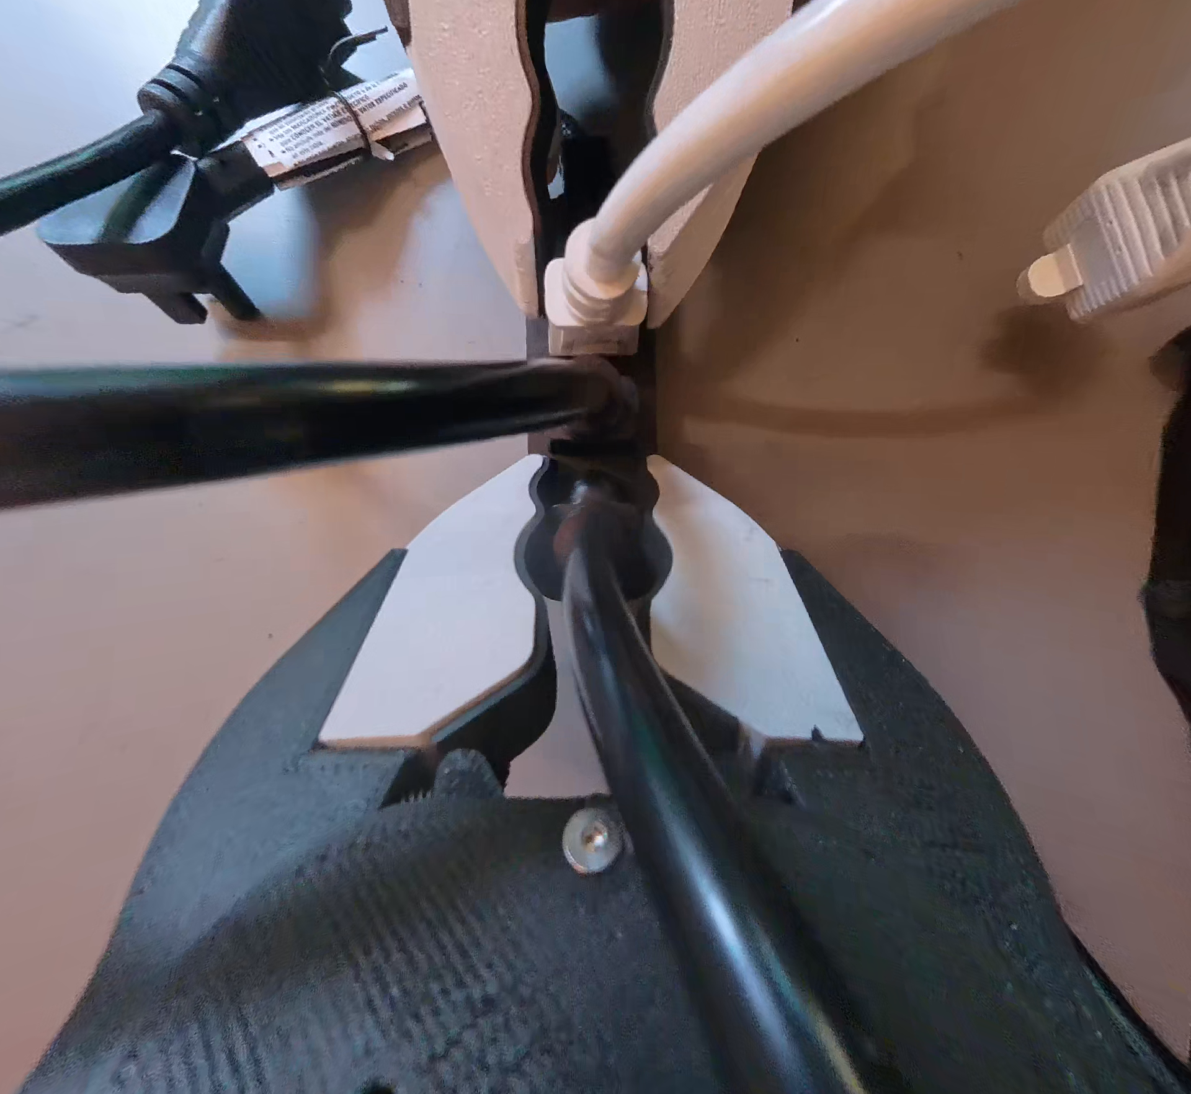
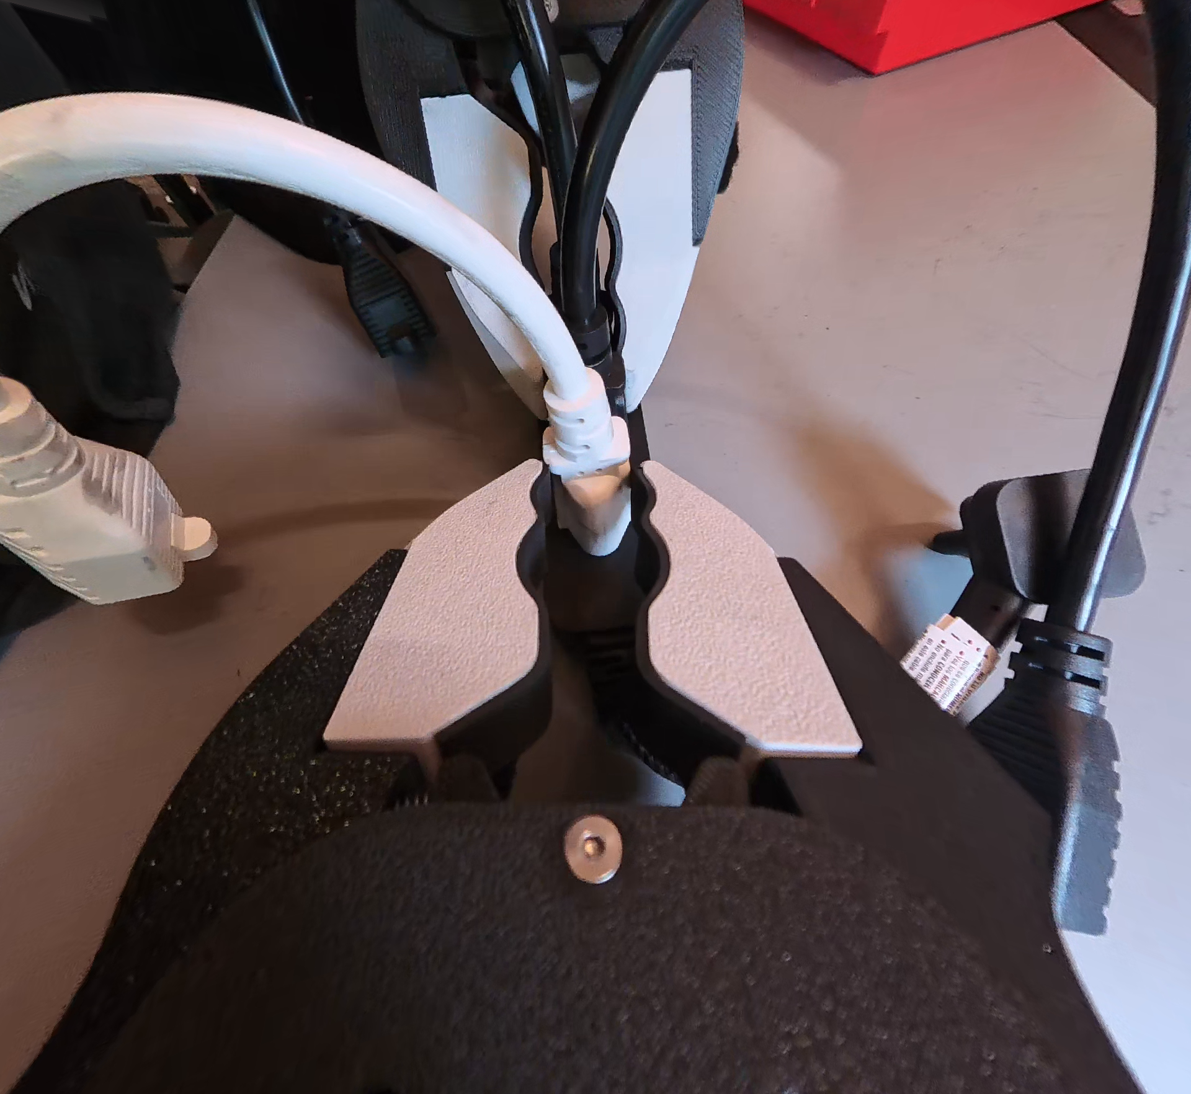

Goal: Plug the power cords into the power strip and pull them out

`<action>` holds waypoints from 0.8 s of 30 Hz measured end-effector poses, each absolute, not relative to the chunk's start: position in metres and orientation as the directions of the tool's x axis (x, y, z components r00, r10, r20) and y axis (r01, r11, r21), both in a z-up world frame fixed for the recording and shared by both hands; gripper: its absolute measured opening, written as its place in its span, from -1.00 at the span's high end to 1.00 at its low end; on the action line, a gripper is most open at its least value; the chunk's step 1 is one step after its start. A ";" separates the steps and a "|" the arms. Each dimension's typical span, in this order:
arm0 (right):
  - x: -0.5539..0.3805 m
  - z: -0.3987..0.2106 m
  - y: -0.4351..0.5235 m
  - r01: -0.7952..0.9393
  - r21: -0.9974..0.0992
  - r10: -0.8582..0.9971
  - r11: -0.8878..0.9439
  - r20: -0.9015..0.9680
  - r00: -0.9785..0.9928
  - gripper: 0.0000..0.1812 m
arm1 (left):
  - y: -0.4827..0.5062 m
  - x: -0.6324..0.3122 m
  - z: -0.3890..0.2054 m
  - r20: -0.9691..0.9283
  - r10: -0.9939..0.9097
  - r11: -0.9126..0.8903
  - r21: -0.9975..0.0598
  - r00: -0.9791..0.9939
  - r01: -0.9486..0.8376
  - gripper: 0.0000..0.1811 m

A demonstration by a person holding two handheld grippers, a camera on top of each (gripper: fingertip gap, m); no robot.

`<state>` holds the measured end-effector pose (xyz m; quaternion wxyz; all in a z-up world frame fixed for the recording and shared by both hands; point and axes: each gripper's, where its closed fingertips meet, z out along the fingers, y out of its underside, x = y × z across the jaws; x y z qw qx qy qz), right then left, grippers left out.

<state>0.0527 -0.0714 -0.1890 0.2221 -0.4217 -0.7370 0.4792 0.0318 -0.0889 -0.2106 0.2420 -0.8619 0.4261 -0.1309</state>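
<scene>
Ribbed white plug (image 2: 590, 502) (matte) — tongs (image 2: 591, 470) pinching

The power strip (image 1: 591, 399) is nearly all hidden, squeezed between the two grippers and covered by plugs; only a dark sliver shows. The black cord (image 1: 258, 419) runs off the left edge, blurred. The white cord (image 2: 322, 174) leaves the frame too. Whether any plug is fully seated, I cannot tell.
</scene>
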 end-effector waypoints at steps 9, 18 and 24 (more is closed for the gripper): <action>0.049 -0.186 -0.070 0.441 -0.894 0.853 0.082 -0.167 -0.495 0.77 | -0.091 0.030 -0.211 0.069 -0.794 -0.555 -0.489 0.604 -0.674 0.74; 0.047 -0.184 -0.075 0.386 -0.907 0.862 0.168 -0.055 -0.505 0.78 | -0.093 0.028 -0.212 0.089 -0.785 -0.585 -0.434 0.613 -0.685 0.77; 0.048 -0.182 -0.076 0.396 -0.911 0.849 0.111 -0.120 -0.514 0.78 | -0.094 0.029 -0.211 0.096 -0.784 -0.588 -0.433 0.614 -0.683 0.75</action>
